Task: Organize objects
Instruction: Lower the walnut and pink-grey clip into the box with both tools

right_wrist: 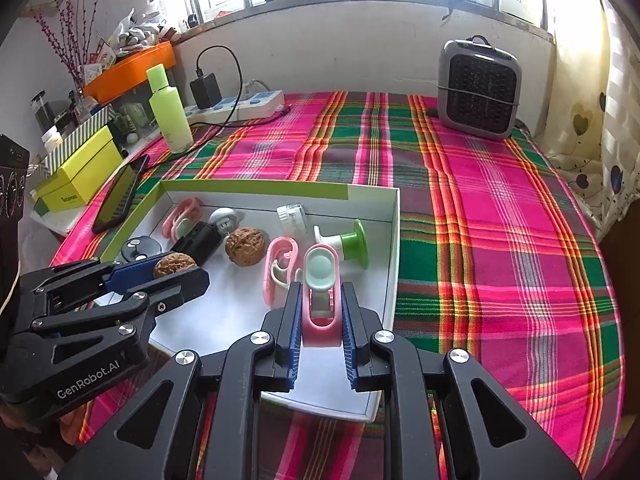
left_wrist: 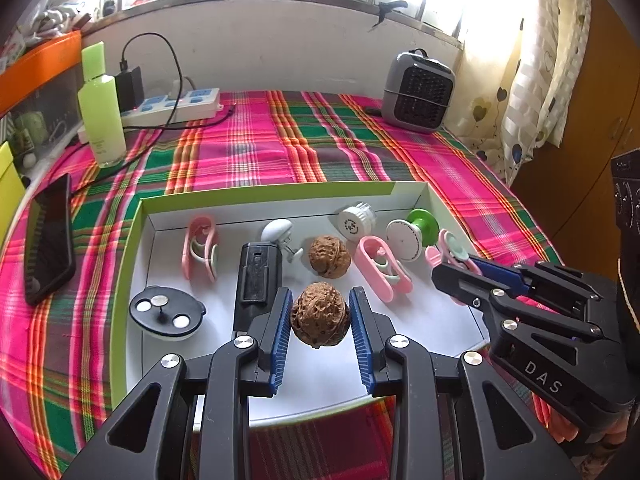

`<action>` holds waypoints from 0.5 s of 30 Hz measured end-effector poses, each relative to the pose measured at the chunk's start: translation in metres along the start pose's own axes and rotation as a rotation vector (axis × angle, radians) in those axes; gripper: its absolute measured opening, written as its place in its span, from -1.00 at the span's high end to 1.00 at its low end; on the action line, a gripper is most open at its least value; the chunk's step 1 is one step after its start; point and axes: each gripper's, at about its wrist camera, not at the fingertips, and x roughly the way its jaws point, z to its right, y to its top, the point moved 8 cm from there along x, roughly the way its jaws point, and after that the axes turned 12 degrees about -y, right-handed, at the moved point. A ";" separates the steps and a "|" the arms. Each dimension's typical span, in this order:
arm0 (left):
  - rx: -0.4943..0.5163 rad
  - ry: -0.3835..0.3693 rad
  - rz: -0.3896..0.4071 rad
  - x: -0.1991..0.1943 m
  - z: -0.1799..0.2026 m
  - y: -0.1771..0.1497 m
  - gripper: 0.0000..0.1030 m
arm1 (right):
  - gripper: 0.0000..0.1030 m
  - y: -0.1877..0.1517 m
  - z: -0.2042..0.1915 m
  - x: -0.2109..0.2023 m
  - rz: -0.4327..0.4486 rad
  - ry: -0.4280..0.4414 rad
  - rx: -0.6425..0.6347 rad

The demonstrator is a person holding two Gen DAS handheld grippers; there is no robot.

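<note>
Two grippers were recorded over the white tray point(left_wrist: 408, 196), which sat on a counter covered by a plaid cloth point(left_wrist: 320, 140). The left gripper point(left_wrist: 320, 316) had its jaws closed against both sides of a walnut point(left_wrist: 319, 315) at the tray's near centre. A second walnut point(left_wrist: 329, 256) lay loose just beyond it, inside the tray. The right gripper point(right_wrist: 320, 316) had its jaws clamped on a pink clip point(right_wrist: 320, 300) near the tray's right wall. Another pink clip point(right_wrist: 278, 270) lay just left of the held one, and a third point(left_wrist: 200, 248) lay toward the tray's left wall. A green-and-white spool point(right_wrist: 348, 246), a white cap point(right_wrist: 291, 218), a black rectangular device point(left_wrist: 256, 276) and a round black disc point(left_wrist: 166, 312) also occupied the tray. A small grey heater point(right_wrist: 478, 88) stood well beyond the tray.
</note>
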 end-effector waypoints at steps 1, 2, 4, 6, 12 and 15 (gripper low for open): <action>-0.005 -0.001 -0.001 0.001 -0.001 0.001 0.47 | 0.64 -0.001 0.001 0.002 -0.004 -0.001 0.000; -0.006 0.000 0.000 0.002 -0.001 0.001 0.47 | 0.64 -0.001 0.001 0.003 -0.008 -0.001 0.001; -0.004 0.004 -0.003 0.004 -0.002 0.001 0.47 | 0.64 -0.001 0.001 0.005 -0.014 0.001 0.003; -0.008 0.003 -0.012 0.007 -0.004 0.001 0.47 | 0.64 -0.002 0.002 0.007 -0.020 0.001 0.003; -0.009 0.006 -0.024 0.014 -0.006 0.000 0.47 | 0.64 -0.001 0.000 0.010 -0.027 -0.001 -0.005; -0.009 0.005 -0.024 0.015 -0.006 0.000 0.47 | 0.64 -0.001 -0.001 0.012 -0.027 -0.002 -0.013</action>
